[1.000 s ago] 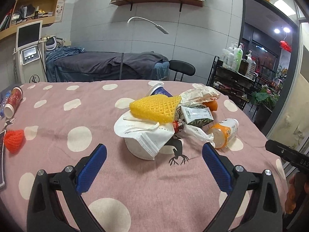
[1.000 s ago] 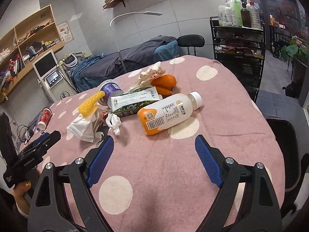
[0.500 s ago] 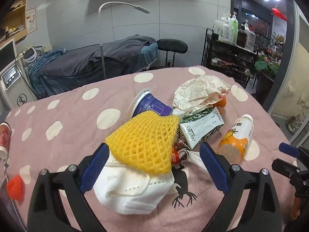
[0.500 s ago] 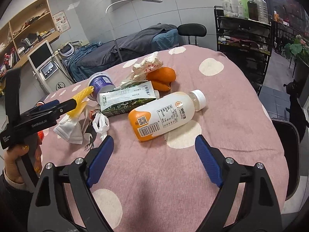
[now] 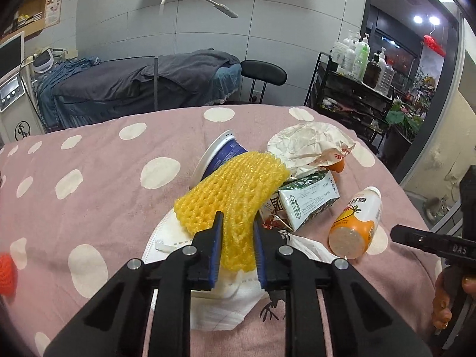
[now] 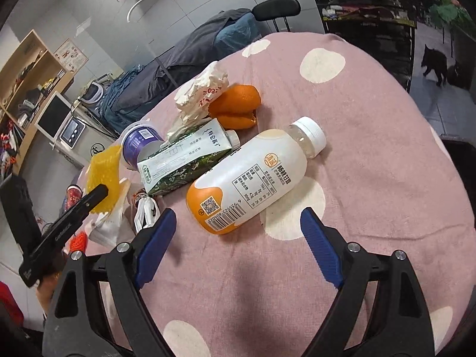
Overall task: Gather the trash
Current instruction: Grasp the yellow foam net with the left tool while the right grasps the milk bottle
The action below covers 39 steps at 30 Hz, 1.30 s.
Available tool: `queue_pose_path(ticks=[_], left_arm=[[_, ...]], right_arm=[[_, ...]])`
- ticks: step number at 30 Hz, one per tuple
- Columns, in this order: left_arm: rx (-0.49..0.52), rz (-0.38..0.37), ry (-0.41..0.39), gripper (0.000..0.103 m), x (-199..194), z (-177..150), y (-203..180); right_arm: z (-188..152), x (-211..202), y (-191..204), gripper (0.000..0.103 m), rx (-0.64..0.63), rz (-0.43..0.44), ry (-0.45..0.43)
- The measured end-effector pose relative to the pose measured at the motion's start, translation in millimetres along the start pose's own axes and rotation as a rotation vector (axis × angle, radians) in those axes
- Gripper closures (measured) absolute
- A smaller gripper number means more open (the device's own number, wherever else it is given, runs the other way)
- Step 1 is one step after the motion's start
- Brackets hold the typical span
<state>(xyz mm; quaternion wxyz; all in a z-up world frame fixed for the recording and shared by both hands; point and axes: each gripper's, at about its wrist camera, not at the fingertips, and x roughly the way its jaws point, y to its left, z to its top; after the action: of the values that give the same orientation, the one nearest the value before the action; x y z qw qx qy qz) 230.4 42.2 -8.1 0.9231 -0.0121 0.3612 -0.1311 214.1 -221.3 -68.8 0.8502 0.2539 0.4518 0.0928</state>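
While its jaws are closing, the left gripper pinches the near end of the yellow foam net, which lies over a white face mask in the trash pile near the middle of the table. Just behind the net a purple cup lies on its side, with crumpled paper and a green-and-white carton beside it; an orange-and-white bottle lies on its side toward the table's right edge, orange peel behind it. Bare spotted cloth stretches wide toward the table's left and far edges. The right gripper hangs tilted downward just in front of the bottle's base, its jaws spread wide with nothing between them. A red mesh piece sits at the left edge. Beyond the table stand a covered bed, a black chair and a shelf of bottles.
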Motion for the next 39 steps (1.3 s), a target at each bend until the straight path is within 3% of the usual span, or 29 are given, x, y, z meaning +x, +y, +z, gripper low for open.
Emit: queue_pose_path(ticks=[5,11,17,25,28,35,39], left_arm=[[-0.067,-0.014,-0.086,0.084,-28,0,5],[-0.070,0.003,-0.221,0.084,-67,-7,-1],[-0.103,-0.062,-0.204,0.084,-72,-21,-7],[-0.091,-0.105,-0.155,0.084,-61,-43,-25],[-0.084,-0.136,-0.150,0.084,-59,-48,-35],[-0.054,-0.233,-0.118,0.084,-47,-48,-73],[-0.018,-0.267,-0.132,0.084,-48,-43,-94]], right_arm=[[17,27,-14,0.030,0.184,0.064,0.068],[26,64,-27,0.030,0.362,0.119,0.124],[31,80,-31,0.028,0.456,0.172,0.099],[27,71,-29,0.035,0.394,0.213,0.087],[20,55,-34,0.041,0.380,0.248,0.089],[3,23,-44,0.041,0.339,0.333,0.092],[-5,-16,-45,0.041,0.266,0.348,0.032]])
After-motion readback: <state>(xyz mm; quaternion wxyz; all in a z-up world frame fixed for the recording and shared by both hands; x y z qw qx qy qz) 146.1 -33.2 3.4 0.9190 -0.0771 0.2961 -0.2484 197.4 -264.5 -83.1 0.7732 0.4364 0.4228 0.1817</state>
